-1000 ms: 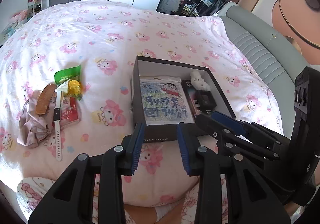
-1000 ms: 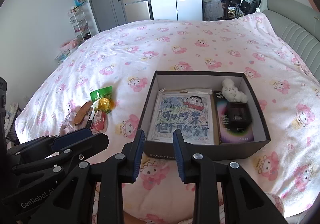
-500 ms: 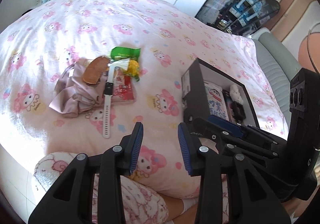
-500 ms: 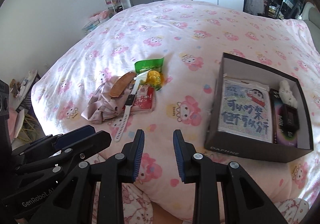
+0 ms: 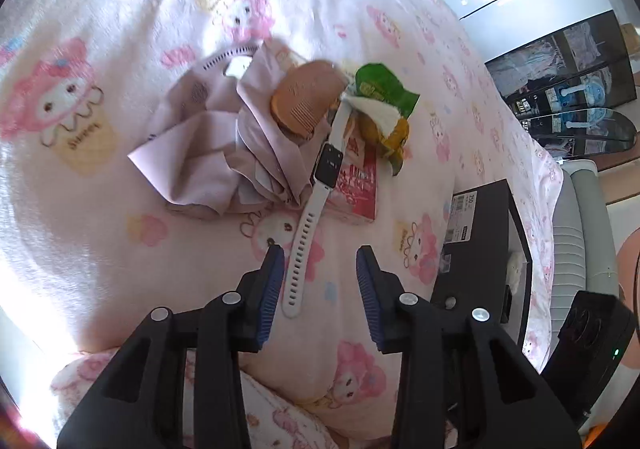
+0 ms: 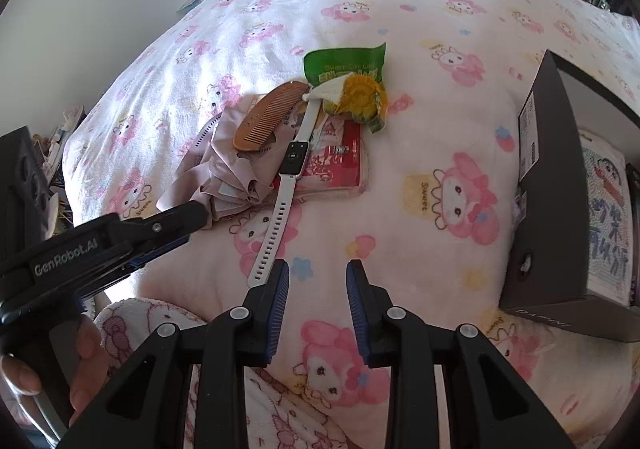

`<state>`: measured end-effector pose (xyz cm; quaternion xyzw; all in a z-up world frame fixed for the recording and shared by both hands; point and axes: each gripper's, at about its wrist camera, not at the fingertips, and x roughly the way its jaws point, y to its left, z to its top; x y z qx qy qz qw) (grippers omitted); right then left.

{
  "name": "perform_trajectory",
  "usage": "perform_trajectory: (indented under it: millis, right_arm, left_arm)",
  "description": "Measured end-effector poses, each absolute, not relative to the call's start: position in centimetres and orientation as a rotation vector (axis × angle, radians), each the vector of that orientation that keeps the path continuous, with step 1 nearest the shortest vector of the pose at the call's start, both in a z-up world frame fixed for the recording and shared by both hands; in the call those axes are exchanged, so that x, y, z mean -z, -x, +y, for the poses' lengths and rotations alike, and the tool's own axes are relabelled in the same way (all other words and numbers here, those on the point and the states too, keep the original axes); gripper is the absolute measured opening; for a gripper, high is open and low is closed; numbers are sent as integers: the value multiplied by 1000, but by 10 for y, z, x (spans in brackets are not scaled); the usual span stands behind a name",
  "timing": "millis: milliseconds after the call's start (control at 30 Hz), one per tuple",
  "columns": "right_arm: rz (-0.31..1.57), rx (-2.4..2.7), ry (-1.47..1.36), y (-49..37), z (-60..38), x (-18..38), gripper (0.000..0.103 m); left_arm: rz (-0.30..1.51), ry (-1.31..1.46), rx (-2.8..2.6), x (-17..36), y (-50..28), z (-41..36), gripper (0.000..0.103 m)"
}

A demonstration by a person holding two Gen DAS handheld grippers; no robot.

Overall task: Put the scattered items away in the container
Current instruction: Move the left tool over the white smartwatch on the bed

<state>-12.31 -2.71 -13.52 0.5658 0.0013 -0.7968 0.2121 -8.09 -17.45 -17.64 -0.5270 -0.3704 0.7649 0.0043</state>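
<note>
The box (image 6: 560, 185), half filled, sat toward the bed's right edge, while the watch (image 5: 316, 209), comb (image 5: 308, 105) and snack packet (image 5: 380, 97) lay piled left of it. Both views had swung from box to pile: the left gripper (image 5: 320, 277) straddled the strap, spread and empty; the right gripper (image 6: 318, 289) hovered empty, jaws apart.

Ahead of your blue-padded black left gripper (image 5: 320, 281) lies a white-strapped, black-faced smartwatch (image 5: 316, 209) across a flat red-and-pink printed packet (image 5: 356, 185). Beyond it, a brown wooden comb (image 5: 306, 103) tops crumpled pale-lilac cloth (image 5: 216, 153). To its right stands a charcoal cardboard box (image 5: 480, 241) on white bedding printed with pink cartoon bunnies (image 5: 120, 249).
</note>
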Motion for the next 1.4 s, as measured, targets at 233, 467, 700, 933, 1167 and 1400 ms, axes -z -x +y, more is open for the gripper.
perform_trajectory:
  millis: [233,467,700,933,1167,1400]
  right_arm:
    - [-46,2123,-1645,127,-31,167,26]
    - [-80,2141,-1696,127,-8,176,26]
    - [-145,2158,-1706,123,19,170,26]
    - [-243,2188,-1746,110,52,175,26]
    - [-238,2216,-1775,109,61,179,35]
    - [-147,2178,-1759,130,31,195,37]
  left_arm:
    - [-1215,1934,-2304,233,113,-149,39]
    - [-906,1945,-2390,228,118,-112,15]
    - [-940,1812,-2194,233,110,-78,12]
    - [-713,1674,-2109,212,105,-28,4]
    - [-768,1631,-2198,204,108,-44,22]
    - [-1271,1710,-2052,245,113,-99,37]
